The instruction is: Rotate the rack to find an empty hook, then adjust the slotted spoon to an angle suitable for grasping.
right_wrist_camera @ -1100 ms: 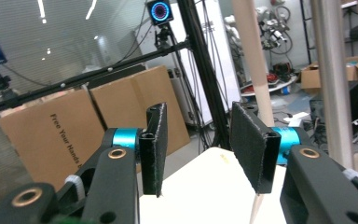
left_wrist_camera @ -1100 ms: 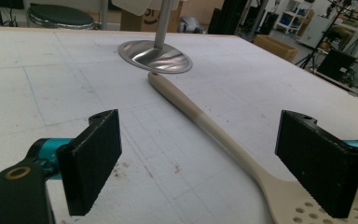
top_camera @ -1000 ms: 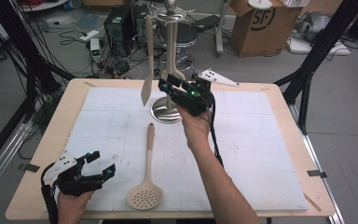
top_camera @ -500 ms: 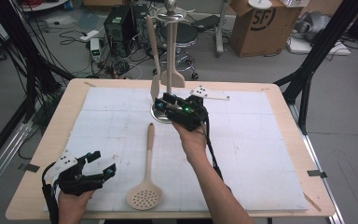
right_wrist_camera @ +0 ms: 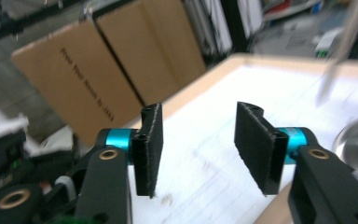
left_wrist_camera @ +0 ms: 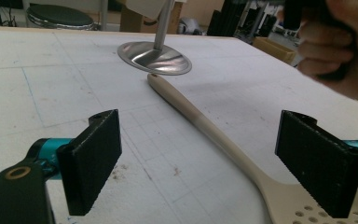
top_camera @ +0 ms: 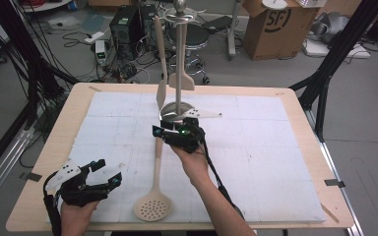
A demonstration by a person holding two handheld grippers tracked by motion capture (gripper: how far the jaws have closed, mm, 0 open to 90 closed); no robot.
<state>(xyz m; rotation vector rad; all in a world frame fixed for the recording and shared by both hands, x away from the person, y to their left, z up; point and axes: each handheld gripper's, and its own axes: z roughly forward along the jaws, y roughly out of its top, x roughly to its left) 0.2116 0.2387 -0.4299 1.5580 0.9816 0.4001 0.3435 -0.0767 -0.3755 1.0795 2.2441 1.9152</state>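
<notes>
High view: white foam mat [top_camera: 275,162] covers wooden table [top_camera: 300,98], cluttered, seemingly workshop floor.

On the white-covered wooden tabletop [top_camera: 275,162], the round-based steel utensil stand [top_camera: 178,109] sits at the far middle. The beige slotted wooden spoon [top_camera: 155,191] lies before it, handle toward the stand's base, bowl nearest the person.

Even bright light; right gripper view motion-blurred.
</notes>
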